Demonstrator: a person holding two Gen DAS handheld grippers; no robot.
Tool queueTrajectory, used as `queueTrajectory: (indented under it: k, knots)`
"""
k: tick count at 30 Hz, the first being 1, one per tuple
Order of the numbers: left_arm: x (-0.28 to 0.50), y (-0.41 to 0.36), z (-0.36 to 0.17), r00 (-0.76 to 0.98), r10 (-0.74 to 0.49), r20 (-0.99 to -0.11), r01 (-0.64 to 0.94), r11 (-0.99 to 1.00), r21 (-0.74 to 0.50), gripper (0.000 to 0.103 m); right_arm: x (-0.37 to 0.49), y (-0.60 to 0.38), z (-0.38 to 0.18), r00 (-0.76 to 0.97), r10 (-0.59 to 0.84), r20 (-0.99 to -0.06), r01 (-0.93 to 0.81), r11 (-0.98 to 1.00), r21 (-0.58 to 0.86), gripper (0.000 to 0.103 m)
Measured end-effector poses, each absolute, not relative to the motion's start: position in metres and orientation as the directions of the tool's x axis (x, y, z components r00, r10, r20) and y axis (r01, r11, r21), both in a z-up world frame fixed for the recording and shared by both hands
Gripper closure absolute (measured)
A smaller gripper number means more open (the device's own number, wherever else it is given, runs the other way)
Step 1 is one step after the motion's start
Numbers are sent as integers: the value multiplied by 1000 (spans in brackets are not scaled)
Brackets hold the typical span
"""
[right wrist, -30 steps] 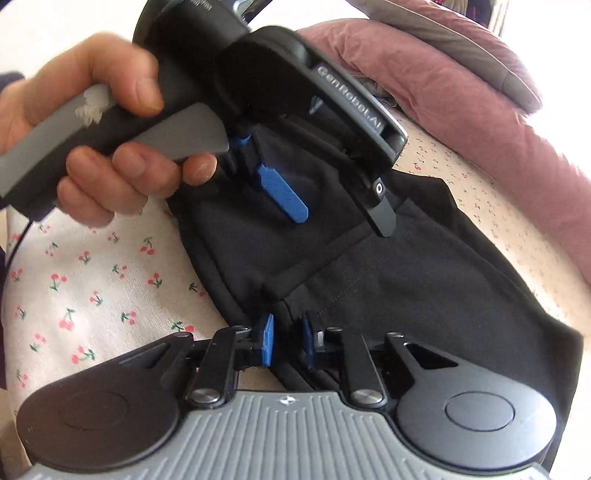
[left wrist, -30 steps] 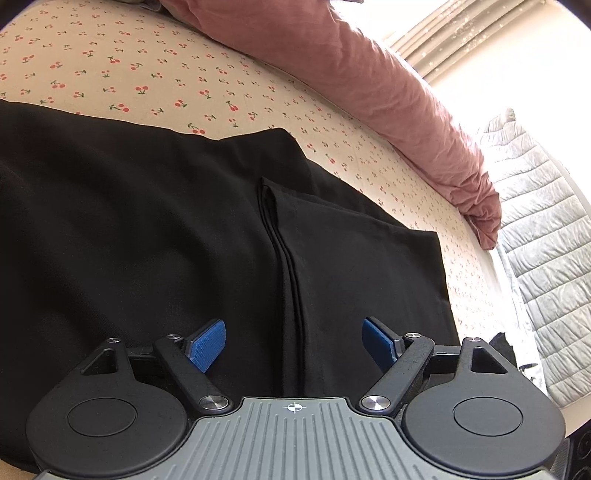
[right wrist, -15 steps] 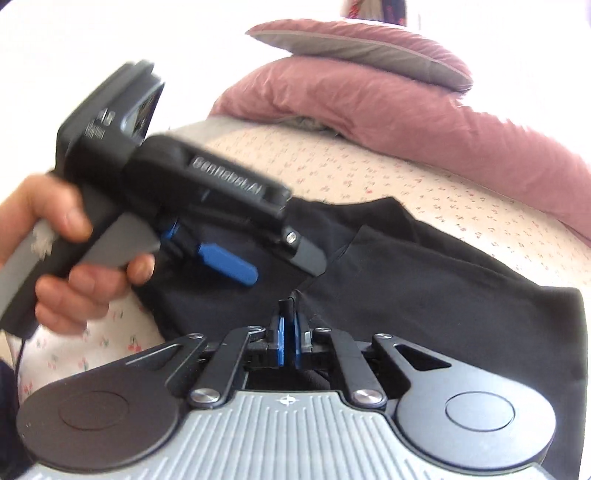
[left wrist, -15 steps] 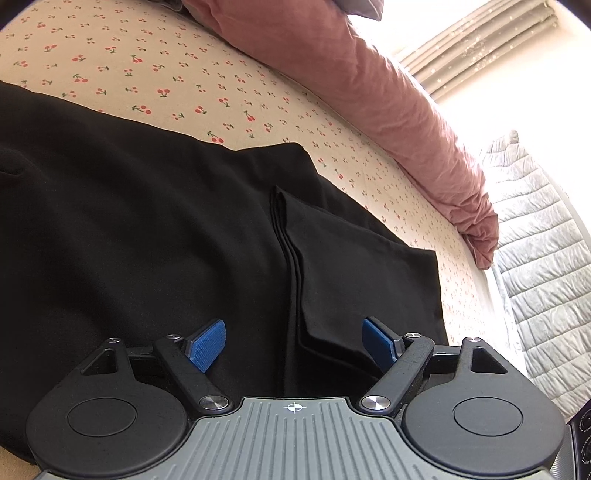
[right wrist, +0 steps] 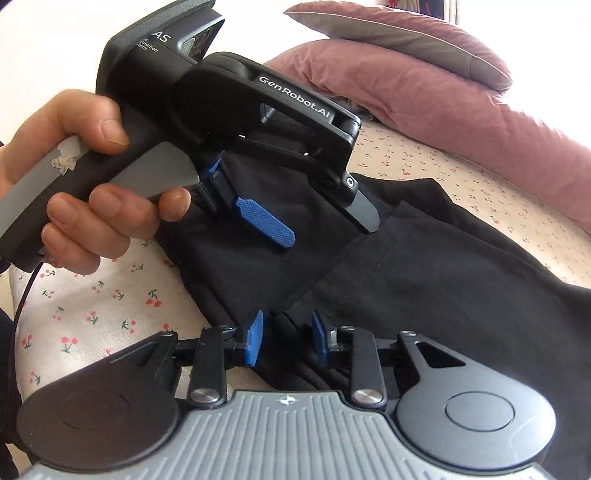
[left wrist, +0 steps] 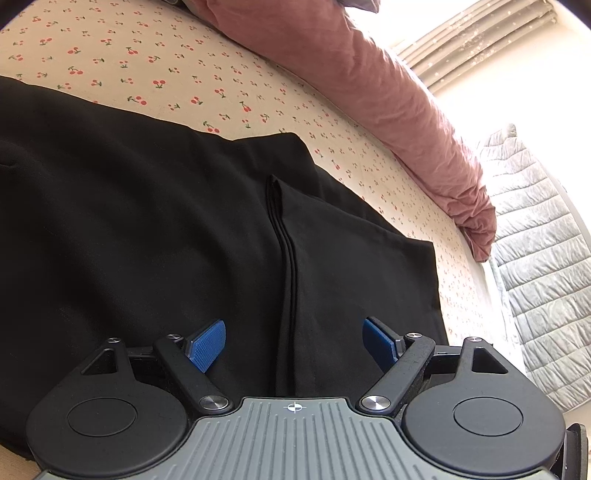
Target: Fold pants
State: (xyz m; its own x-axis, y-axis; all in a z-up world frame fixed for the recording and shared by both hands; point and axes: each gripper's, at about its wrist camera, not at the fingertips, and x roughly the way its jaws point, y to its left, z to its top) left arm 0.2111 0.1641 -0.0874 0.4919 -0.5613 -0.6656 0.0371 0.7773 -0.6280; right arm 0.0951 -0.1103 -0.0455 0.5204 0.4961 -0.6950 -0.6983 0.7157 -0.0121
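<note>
Right hand-held gripper (right wrist: 287, 336) opening over pants (right wrist: 424, 295), left hand (right wrist: 79, 206) visible

A bed sheet (left wrist: 177, 66), cream and printed with small red cherries, is spread over the bed and is seen in both wrist views (right wrist: 92, 310). Along its far side a long pink pillow (left wrist: 369, 96) in crumpled fabric is laid, its end drooping toward the edge of the bed. In the right wrist view the same pink pillow (right wrist: 424, 96) is topped by a flatter grey-brown cushion (right wrist: 399, 29). Beside the bed, past the pillow's end, a grey quilted cover (left wrist: 546, 258) is seen, and pale pleated curtains (left wrist: 480, 33) are lit brightly behind it.
</note>
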Motion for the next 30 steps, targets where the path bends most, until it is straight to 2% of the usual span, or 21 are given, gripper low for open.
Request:
queueTrajectory:
  k: [11, 12, 13, 14, 20, 27, 30]
  knots:
    - [210, 154, -92, 453, -590, -669, 58, 768, -638, 20, 82, -83, -51, 634, 393, -666, -661, 723, -202, 81]
    - [210, 153, -93, 452, -590, -669, 54, 767, -639, 20, 81, -81, -51, 643, 384, -663, -654, 725, -214, 83]
    - [210, 153, -93, 452, -590, -669, 53, 766, -641, 20, 81, -81, -50, 648, 378, -661, -647, 731, -216, 98]
    - [211, 153, -93, 454, -592, -666, 49, 763, -645, 20, 82, -82, -48, 654, 372, -658, -637, 740, -215, 102]
    - [215, 147, -96, 446, -624, -642, 30, 727, -685, 18, 79, -98, -20, 691, 417, -591, -593, 794, -132, 103]
    - [222, 142, -97, 445, -623, -643, 7, 720, -694, 18, 89, -126, -9, 688, 469, -554, -550, 835, 23, 103]
    - [224, 139, -98, 447, -616, -648, 9, 728, -686, 18, 88, -129, -8, 682, 483, -549, -554, 831, 42, 103]
